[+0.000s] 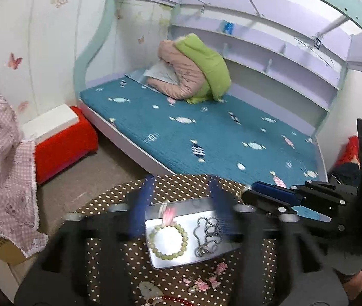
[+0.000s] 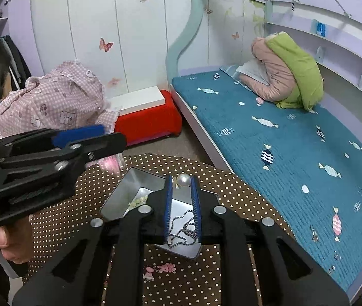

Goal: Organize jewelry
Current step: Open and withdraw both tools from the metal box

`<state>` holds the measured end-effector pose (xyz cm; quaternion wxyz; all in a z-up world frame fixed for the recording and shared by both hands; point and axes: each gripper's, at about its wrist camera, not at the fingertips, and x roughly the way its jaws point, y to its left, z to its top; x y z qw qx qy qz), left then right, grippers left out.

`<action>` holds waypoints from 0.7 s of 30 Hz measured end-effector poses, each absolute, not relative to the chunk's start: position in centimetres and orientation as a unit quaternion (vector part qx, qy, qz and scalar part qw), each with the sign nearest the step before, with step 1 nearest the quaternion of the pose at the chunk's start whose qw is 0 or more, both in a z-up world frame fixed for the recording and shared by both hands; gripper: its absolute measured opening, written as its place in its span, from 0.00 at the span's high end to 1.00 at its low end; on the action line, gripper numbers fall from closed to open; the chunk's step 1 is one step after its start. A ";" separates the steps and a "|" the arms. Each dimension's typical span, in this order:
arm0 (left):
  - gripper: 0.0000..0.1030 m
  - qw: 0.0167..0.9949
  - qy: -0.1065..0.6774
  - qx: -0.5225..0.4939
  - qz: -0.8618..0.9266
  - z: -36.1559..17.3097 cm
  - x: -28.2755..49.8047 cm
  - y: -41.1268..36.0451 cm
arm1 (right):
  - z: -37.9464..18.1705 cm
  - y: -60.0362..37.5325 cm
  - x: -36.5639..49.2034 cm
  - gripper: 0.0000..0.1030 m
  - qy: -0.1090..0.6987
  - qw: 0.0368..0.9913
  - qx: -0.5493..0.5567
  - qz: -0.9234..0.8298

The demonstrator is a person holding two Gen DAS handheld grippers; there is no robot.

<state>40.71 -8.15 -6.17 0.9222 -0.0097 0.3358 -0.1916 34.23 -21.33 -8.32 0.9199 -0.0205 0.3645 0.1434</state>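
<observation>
A metal tray [image 1: 160,260] sits on a brown polka-dot table [image 1: 109,204]. In it lie a green bead bracelet [image 1: 168,241] and a silver chain [image 1: 207,237]. My left gripper [image 1: 178,204] is open above the tray, its fingers blurred, and a pink tassel piece [image 1: 166,214] hangs blurred between them. My right gripper [image 2: 183,181] is shut on a pearl piece [image 2: 183,180] above the tray [image 2: 119,199], with the chain [image 2: 183,229] below it. Pink flower pieces [image 1: 215,274], a white pendant [image 1: 147,290] and red beads [image 1: 173,299] lie on the table in front of the tray.
A bed with a teal candy-print cover [image 1: 206,132] stands beyond the table, with a pink and green jacket [image 1: 193,74] on it. A red stool with a white box [image 1: 63,137] sits on the floor at left. A pink checked cloth [image 1: 2,173] covers a cardboard box.
</observation>
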 end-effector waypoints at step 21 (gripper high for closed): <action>0.06 0.954 0.271 -0.020 -0.125 -2.7 34.9 -3.5 | -6.1 -23.9 32.2 0.07 0.315 0.942 0.026 0.111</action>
